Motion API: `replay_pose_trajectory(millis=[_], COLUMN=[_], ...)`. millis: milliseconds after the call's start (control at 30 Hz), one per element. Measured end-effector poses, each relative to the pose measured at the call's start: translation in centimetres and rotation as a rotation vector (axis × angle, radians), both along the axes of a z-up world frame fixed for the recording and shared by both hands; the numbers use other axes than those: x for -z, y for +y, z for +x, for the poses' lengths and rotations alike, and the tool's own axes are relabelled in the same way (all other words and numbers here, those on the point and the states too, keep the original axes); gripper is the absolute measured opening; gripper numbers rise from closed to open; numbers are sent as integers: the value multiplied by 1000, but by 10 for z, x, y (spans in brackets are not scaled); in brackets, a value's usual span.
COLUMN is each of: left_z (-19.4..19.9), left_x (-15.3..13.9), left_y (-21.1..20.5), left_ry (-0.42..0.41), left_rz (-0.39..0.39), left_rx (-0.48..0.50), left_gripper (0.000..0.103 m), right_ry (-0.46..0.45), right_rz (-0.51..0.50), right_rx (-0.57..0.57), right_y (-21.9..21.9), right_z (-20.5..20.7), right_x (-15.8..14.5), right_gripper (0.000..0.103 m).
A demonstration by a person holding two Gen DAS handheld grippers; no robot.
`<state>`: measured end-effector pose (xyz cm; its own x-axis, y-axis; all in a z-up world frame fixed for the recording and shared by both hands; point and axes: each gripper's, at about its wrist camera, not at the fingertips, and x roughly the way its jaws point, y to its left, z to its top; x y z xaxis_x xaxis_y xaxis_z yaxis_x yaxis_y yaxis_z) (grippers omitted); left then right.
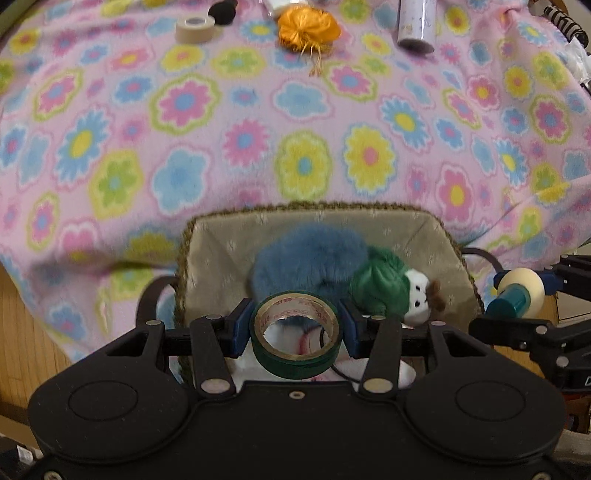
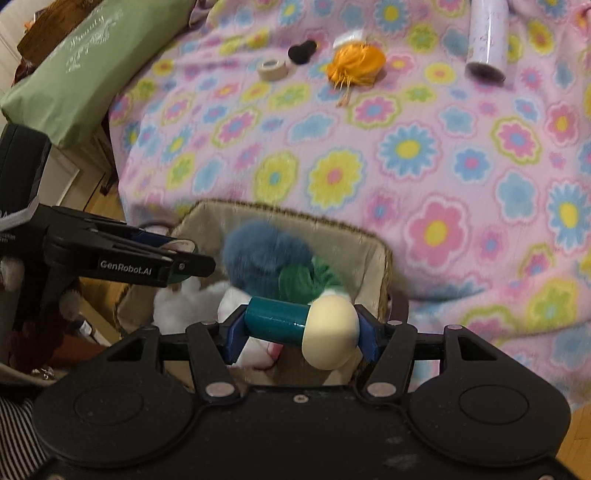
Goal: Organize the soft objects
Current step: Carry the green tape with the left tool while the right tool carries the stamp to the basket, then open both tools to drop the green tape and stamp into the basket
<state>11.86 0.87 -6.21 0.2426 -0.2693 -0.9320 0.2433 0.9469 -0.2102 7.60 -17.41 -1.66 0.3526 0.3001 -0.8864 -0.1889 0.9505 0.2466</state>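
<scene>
Floral fleece blanket [image 1: 295, 129] spread wide; fabric-lined basket [image 1: 424, 229] at near edge, blue fluffy plush [image 1: 310, 258] and green-clad doll [image 1: 384, 284] inside.

Left gripper [image 1: 295, 328] clamped on green tape roll [image 1: 295, 334], directly above basket, hole facing camera.

Right gripper [image 2: 301, 328] grasping teal-handled cream mushroom toy [image 2: 303, 326], long axis crosswise between pads, over basket's right end.

Judgement: both poised above basket, left more central.

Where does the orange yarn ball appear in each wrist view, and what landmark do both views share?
Left wrist: orange yarn ball at top centre, on the floral blanket.
Right wrist: the ball at top, right of centre.
Shared landmark: the beige tape roll lies left of it in both.
</scene>
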Motion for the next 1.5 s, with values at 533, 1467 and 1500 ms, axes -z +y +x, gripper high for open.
replay_pose_trajectory(millis=[533, 1467, 1500], left_z=[-4, -9, -9], left_x=[6, -9, -10], left_y=[2, 24, 25], left_ry=[13, 30, 36], left_rz=[-4, 37, 35], left_rx=[-13, -113, -118], left_gripper=[57, 61, 61], right_ry=[15, 46, 47], right_rz=[20, -28, -32], right_rx=[-17, 13, 14], right_y=[7, 8, 8], right_z=[3, 14, 14], right_x=[2, -12, -13], right_gripper=[65, 68, 68])
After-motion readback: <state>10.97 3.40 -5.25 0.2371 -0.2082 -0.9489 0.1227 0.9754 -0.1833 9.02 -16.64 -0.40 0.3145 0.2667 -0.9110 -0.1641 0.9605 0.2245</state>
